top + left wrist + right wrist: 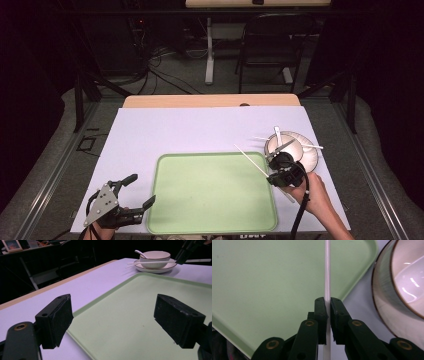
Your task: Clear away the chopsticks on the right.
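Green tray [212,192] at counter [165,125] front centre, nothing in it. Right of tray: white bowl [284,146] on plate [309,159], white spoon [278,134] in bowl, second chopstick [312,146] across rim. Right hand-held gripper [276,169] clamped on white chopstick [251,161] over tray's right edge. Left hand-held gripper [142,192] at tray's left edge, jaws wide, nothing between.

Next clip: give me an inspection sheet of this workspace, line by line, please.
Surface: table under a pale sheet.
Job's things: green tray, bare; bowl on plate with spoon; one chopstick gripped, another across the bowl.
Clutter: nothing seen.
Grippers: left gripper open beside the tray; right gripper shut on the chopstick.
Cables: one trails from the right gripper; more on the floor.
Surroundings: chair, dark.
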Tool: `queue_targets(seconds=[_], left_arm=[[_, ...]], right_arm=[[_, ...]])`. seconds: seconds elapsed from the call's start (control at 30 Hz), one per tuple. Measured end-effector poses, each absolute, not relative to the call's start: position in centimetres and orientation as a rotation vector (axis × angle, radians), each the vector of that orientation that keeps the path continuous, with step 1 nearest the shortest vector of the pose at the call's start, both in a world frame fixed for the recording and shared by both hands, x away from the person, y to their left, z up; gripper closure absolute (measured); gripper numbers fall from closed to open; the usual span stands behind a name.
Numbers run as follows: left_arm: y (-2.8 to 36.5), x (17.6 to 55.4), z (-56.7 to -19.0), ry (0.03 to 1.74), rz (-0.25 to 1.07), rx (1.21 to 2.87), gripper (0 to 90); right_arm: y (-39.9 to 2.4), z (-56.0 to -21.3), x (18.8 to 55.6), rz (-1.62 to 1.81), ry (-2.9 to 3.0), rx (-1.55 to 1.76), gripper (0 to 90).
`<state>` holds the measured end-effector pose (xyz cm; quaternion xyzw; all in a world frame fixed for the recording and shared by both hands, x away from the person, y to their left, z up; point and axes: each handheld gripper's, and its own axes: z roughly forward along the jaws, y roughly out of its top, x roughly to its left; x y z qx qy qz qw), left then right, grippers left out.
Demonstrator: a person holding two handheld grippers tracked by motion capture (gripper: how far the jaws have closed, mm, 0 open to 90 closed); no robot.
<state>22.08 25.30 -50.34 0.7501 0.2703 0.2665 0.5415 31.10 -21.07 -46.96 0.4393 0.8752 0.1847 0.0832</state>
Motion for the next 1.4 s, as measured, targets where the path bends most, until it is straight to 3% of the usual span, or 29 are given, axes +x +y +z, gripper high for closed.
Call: queue_targets(seconds=[0.63, 1.03, 1.27, 1.3, 1.33, 1.37, 1.4], left_arm=[[25.3, 22.1, -50.3, 0.644, 0.633, 1.782, 15.4], [25.3, 22.1, -50.3, 0.642, 0.633, 1.78, 15.4], [25.3, 22.0, -50.3, 0.64, 0.633, 1.781, 15.4], [25.3, 22.0, -50.3, 0.639, 0.632, 1.781, 15.4], [25.3, 22.0, -50.3, 0.639, 0.632, 1.781, 15.4], [25.4, 22.0, -50.3, 0.639, 0.633, 1.781, 15.4], [25.4, 22.0, -50.3, 0.639, 0.633, 1.78, 15.4]], right_arm=[[-19.0, -52.2, 31.3, 0.665, 2.538, 1.544, 84.0], [-18.1, -52.8, 30.9, 0.553, 2.557, 1.549, 83.5], [-17.9, -52.8, 30.7, 0.552, 2.579, 1.457, 62.2], [-18.0, -52.0, 30.7, 0.403, 2.65, 1.449, 59.5], [-17.9, -52.1, 30.7, 0.427, 2.641, 1.443, 55.6], [-17.8, -53.2, 30.5, 0.666, 2.541, 1.424, 52.5], [-17.9, -52.6, 30.5, 0.599, 2.583, 1.406, 46.4]])
